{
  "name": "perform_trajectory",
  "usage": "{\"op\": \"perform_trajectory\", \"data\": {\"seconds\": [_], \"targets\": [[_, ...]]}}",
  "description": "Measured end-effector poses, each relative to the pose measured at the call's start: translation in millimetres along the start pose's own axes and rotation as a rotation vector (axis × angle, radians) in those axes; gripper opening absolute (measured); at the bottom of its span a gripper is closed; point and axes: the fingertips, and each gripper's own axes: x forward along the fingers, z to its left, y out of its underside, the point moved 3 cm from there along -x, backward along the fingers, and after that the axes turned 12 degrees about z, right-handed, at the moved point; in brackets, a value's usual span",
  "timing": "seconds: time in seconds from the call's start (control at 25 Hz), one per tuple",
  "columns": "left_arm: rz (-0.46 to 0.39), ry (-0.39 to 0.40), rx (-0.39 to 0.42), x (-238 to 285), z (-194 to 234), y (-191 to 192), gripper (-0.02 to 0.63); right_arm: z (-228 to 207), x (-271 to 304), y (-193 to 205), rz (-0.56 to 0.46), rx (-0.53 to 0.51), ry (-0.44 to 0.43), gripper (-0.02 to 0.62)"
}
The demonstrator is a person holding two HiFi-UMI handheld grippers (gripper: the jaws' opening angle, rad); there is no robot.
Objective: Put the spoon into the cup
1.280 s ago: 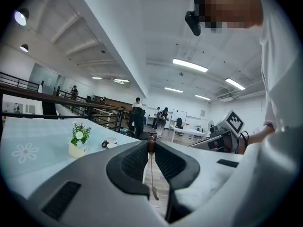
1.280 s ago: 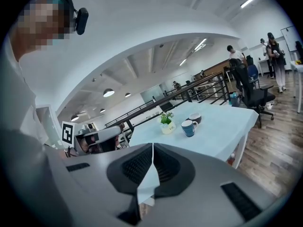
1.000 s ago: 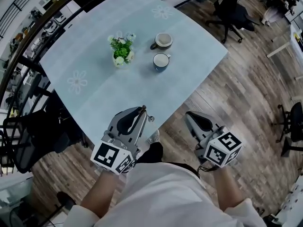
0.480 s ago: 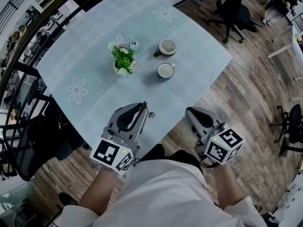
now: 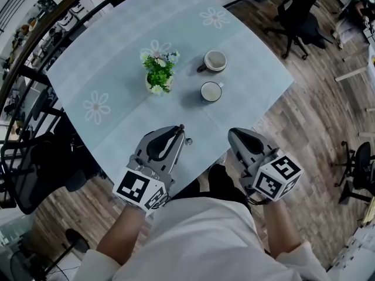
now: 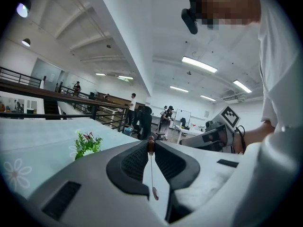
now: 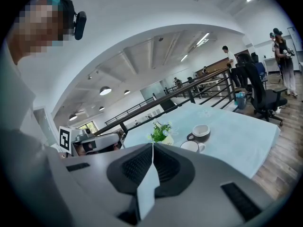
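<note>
My left gripper (image 5: 179, 129) (image 6: 151, 143) is shut on a thin spoon (image 6: 155, 193). The spoon's brown end pokes out at the jaw tips and its small bowl (image 5: 188, 140) hangs below them, over the near part of the table. Two cups stand further back on the table: a blue one with a white inside (image 5: 211, 92) (image 7: 192, 146) and a brownish one (image 5: 215, 61) (image 7: 201, 132) behind it. My right gripper (image 5: 232, 133) (image 7: 152, 145) is shut and holds nothing. It sits at the table's near edge, to the right of the left gripper.
A small pot of green and white flowers (image 5: 158, 72) (image 6: 87, 144) stands left of the cups. The table (image 5: 117, 69) wears a pale blue cloth with daisy prints. Office chairs (image 5: 302, 16) stand on the wood floor to the right, and a dark railing runs along the left.
Both grippers have come forward over the table's near edge, and the cups and flowers now lie closer. The left gripper's hold on the spoon is unchanged.
</note>
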Motion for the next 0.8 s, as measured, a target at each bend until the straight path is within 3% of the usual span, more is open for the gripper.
{"op": "perform_trajectory", "data": {"seconds": [0.36,0.8], "targets": [[-0.017,-0.101,-0.031,30.3,11.5,-22.7,0.058,-37.3,9.2,-25.8,0.03,-0.028,-0.079,0.025],[-0.018,-0.205,-0.06,102.0,33.3,-51.4,0.058,-113.3,24.1,-62.7,0.082,-0.047,-0.173,0.025]]}}
